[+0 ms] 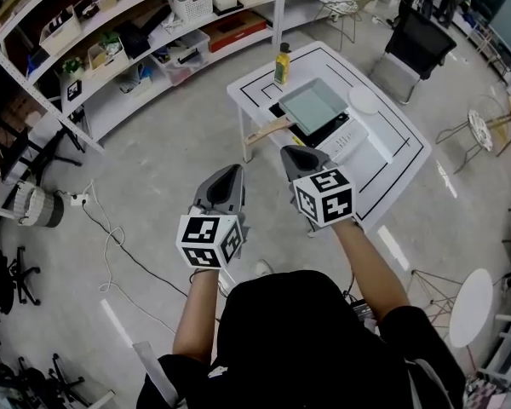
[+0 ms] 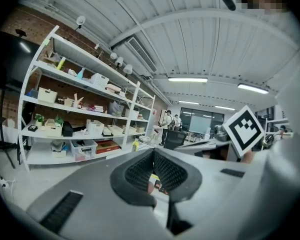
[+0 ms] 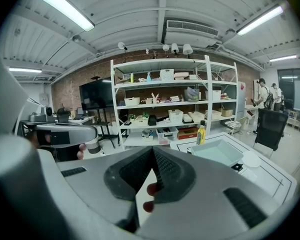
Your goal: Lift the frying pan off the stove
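Note:
A square grey frying pan [image 1: 312, 106] with a wooden handle [image 1: 268, 130] sits on a black stove [image 1: 344, 136] on the white table [image 1: 399, 156]. Both grippers hover over the floor, short of the table's near edge. My left gripper [image 1: 235, 170] is shut and empty, well left of the handle. My right gripper [image 1: 291, 152] is also shut and empty, just below the handle's end. The right gripper view shows the pan [image 3: 217, 151] ahead to the right beyond the closed right gripper [image 3: 153, 152]. In the left gripper view the left gripper [image 2: 153, 152] points toward the shelves.
A yellow oil bottle [image 1: 282, 65] and a white plate [image 1: 364, 100] stand by the pan. Long white shelves [image 1: 153, 32] run along the back left. A black chair [image 1: 417, 37] is behind the table. A cable [image 1: 111, 245] trails on the floor at left.

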`<state>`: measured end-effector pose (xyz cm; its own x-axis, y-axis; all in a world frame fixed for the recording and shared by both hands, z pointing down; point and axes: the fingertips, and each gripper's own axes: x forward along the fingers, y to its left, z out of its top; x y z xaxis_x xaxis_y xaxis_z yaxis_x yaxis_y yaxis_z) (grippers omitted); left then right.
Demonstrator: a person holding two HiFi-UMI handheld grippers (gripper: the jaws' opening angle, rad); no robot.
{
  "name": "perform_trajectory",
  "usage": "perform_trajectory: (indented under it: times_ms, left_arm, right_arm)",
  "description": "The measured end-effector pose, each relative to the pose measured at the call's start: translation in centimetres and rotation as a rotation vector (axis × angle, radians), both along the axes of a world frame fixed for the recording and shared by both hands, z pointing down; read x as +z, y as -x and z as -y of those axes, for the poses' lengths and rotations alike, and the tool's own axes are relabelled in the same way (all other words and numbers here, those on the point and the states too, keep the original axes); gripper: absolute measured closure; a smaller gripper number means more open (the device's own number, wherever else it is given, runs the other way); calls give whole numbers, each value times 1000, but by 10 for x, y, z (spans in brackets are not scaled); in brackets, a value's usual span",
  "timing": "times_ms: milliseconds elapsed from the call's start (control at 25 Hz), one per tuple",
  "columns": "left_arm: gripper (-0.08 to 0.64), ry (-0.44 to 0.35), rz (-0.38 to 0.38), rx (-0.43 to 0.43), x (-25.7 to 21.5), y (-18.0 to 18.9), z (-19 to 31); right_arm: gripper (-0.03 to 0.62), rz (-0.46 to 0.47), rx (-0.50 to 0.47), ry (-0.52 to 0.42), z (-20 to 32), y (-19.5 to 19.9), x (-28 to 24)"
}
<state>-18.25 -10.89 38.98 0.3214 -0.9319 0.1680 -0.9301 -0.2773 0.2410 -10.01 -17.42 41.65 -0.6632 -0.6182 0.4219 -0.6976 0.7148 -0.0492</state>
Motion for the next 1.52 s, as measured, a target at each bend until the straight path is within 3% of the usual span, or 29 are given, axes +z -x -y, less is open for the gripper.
perform_trajectory:
  times_ms: [560,1200,1520]
  left_arm:
    - [549,52,-4,61,26,-4,29]
    - [549,87,23,66,38,-9,131]
    - [549,145,39,86,57,-15,176]
  right_arm:
    - [591,-17,71,24,32,-20,16]
    - [591,-15,42,46,136,-19,31]
    - [591,-13,44,80,183,-23,44]
